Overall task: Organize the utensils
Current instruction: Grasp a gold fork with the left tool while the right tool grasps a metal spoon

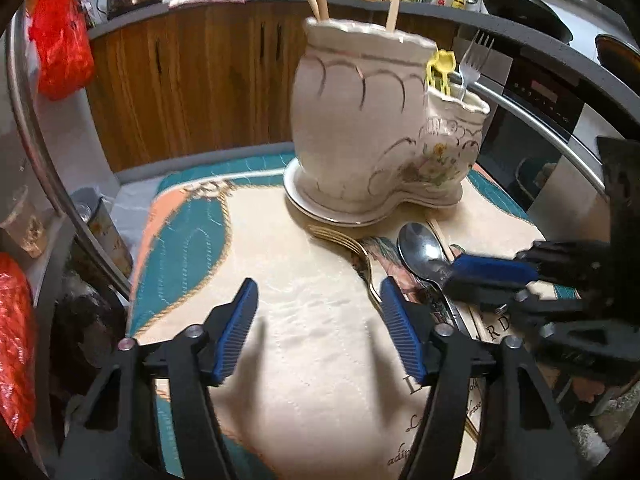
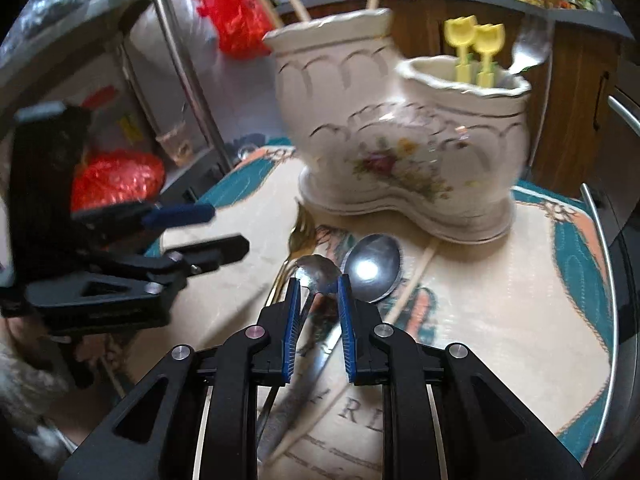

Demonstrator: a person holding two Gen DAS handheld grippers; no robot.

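On the cloth-covered surface (image 1: pixel 320 360) before the ceramic holder (image 2: pixel 400 140), the right tool (image 2: pixel 318 284) straddles a small spoon (image 2: pixel 318 274), jaws narrowed but seemingly not clamped; closing then lifting likely follows, left tool (image 1: pixel 316 292) wide and empty.

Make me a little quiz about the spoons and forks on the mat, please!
1. True or false: the gold fork stands inside the ceramic holder.
2. Which hand-held gripper has its fingers around a spoon's neck: A) left hand-held gripper B) right hand-held gripper?
3. Fill in: the yellow picks sit in the holder's ____ compartment (taller or shorter).

Key: 1 false, it lies on the mat. 2 B. 3 shorter.
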